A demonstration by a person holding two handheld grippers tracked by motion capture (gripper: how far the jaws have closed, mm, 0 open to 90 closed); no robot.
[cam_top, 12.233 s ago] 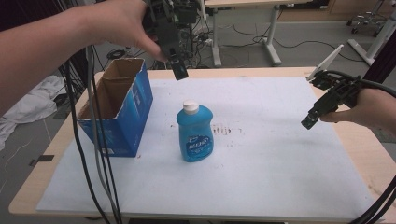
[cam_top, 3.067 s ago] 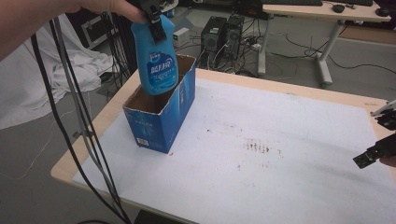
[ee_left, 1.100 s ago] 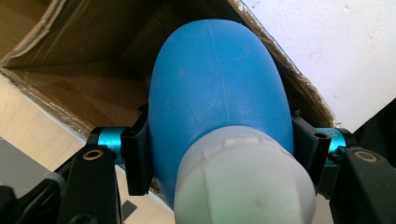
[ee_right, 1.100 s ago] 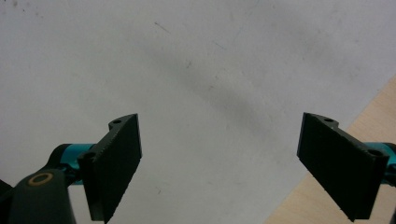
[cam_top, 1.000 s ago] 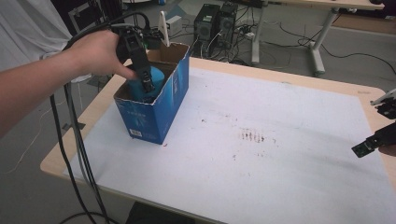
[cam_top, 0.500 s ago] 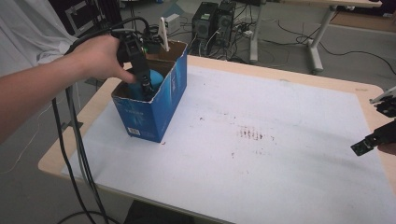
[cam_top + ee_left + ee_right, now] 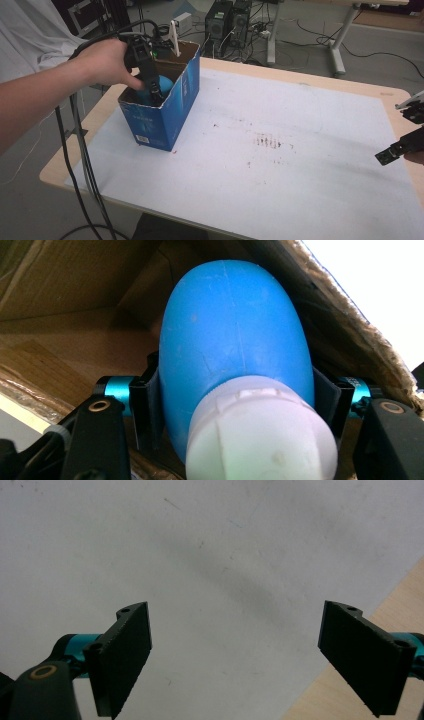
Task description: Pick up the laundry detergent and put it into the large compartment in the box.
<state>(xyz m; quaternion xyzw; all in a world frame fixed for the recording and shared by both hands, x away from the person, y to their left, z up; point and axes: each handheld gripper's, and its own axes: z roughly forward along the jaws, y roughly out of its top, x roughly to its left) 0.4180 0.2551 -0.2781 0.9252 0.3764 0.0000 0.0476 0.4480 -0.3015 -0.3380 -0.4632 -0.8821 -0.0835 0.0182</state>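
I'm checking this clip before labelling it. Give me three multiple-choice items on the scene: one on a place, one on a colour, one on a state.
1. Where is the blue bottle?
A on the white mat
B inside the blue box
C on the floor
2. What colour is the bottle's cap?
A red
B black
C white
3. How are the right gripper jaws?
A apart with nothing between
B clamping a box
C clamping a bottle

B: cardboard walls surround it.
C: the cap is white.
A: only mat shows between them.

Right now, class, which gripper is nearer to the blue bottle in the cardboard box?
Left. The left gripper is clamped on the blue bottle inside the blue cardboard box; the right gripper hangs open at the table's far right edge.
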